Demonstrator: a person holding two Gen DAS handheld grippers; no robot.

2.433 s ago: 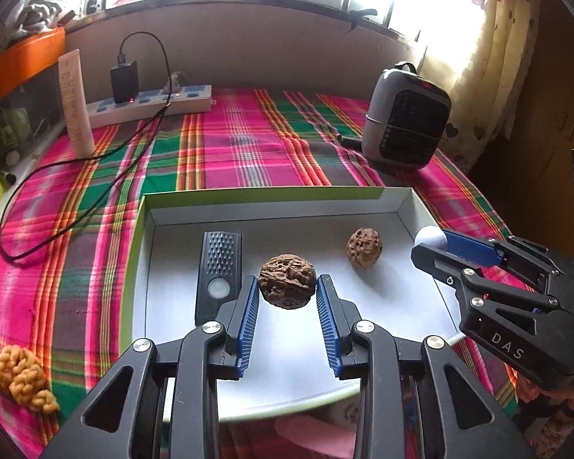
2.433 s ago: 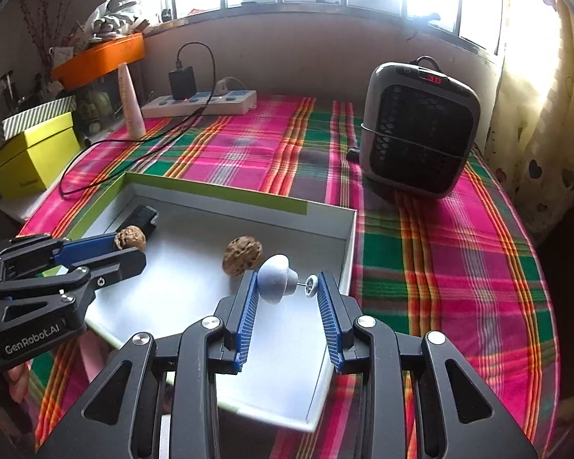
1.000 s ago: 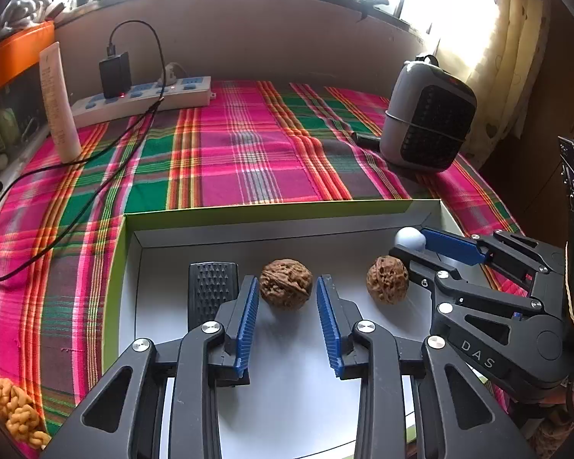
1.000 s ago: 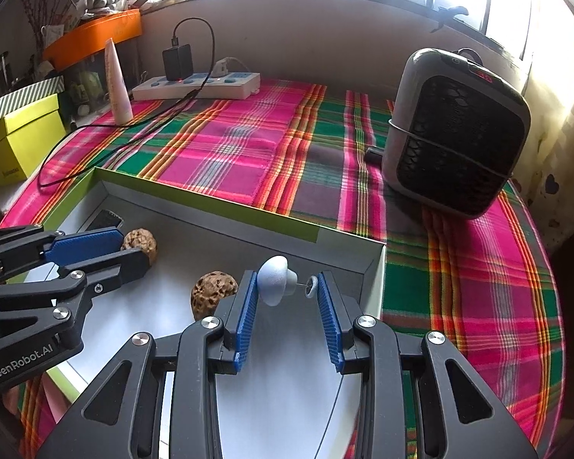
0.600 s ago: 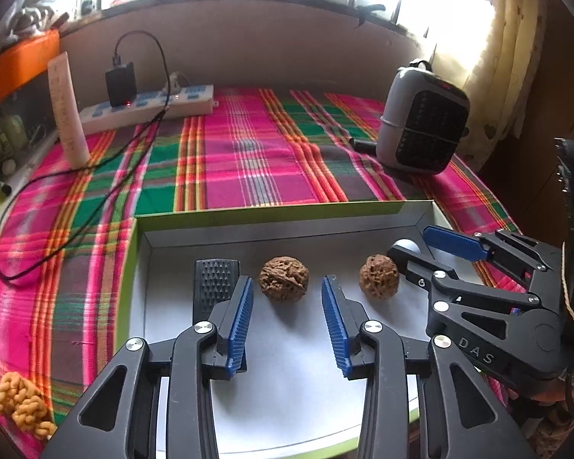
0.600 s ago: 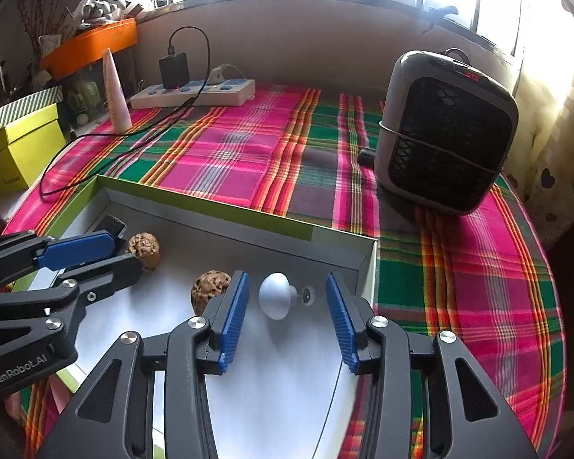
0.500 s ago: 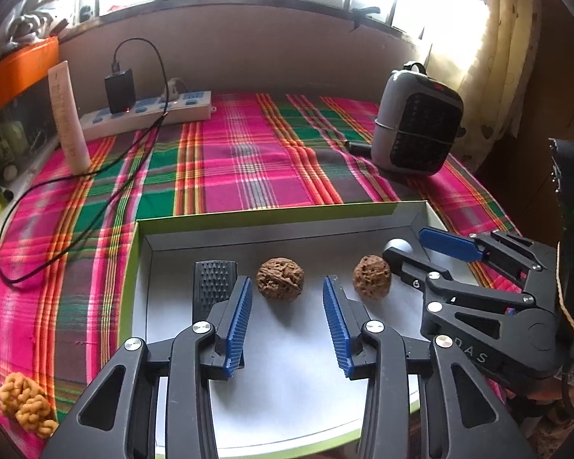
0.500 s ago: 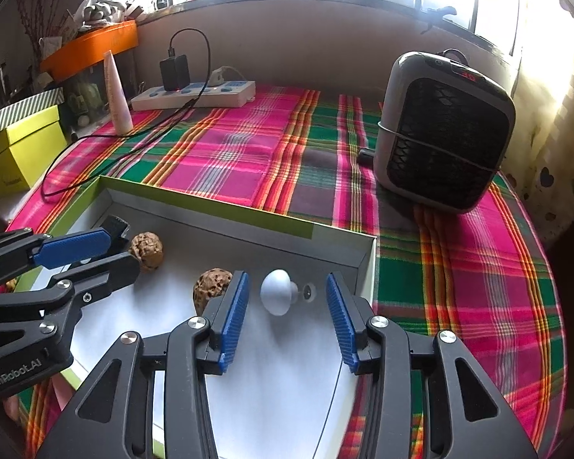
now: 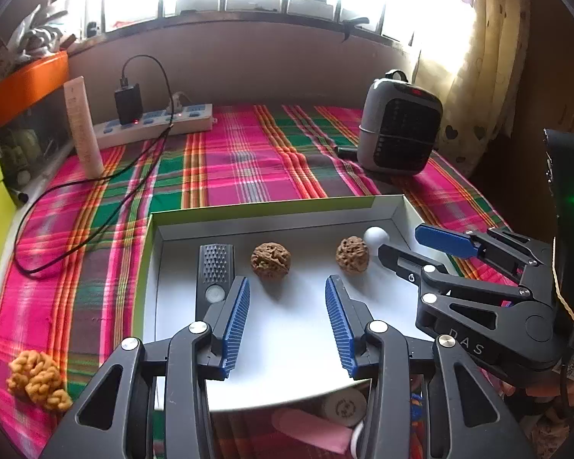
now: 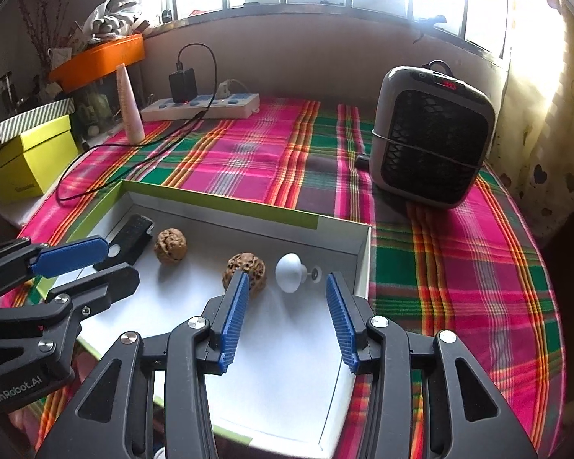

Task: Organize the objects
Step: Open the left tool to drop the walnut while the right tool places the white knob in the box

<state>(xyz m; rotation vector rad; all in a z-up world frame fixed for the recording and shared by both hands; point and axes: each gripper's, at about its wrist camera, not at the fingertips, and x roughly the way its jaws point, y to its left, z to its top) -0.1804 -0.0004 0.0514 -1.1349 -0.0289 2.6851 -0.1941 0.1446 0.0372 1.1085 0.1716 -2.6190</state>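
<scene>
1. white inside and green along its rim, the shallow box (image 9: 275, 206) lay on the plaid cloth (image 9: 241, 153) and held four things in a row.
2. from its left end these were a black remote (image 9: 215, 267), a dark walnut (image 9: 270, 260), a paler walnut (image 9: 352, 255) and a small white knob (image 10: 291, 271) near the right wall.
3. my left gripper (image 9: 287, 317) hung over the box floor; its jaws had just been opening and stood apart with nothing between them, the dark walnut lying free beyond the tips.
4. my right gripper (image 10: 285, 317) had its jaws spread too, just opened, and pressed on nothing; the knob lay on its side beyond them, just beside the paler walnut.
5. a grey heater (image 10: 432, 145) stood on the cloth past the box, well apart from it.
6. a knobbly yellow lump (image 9: 38, 378) sat on the cloth left of the box.
</scene>
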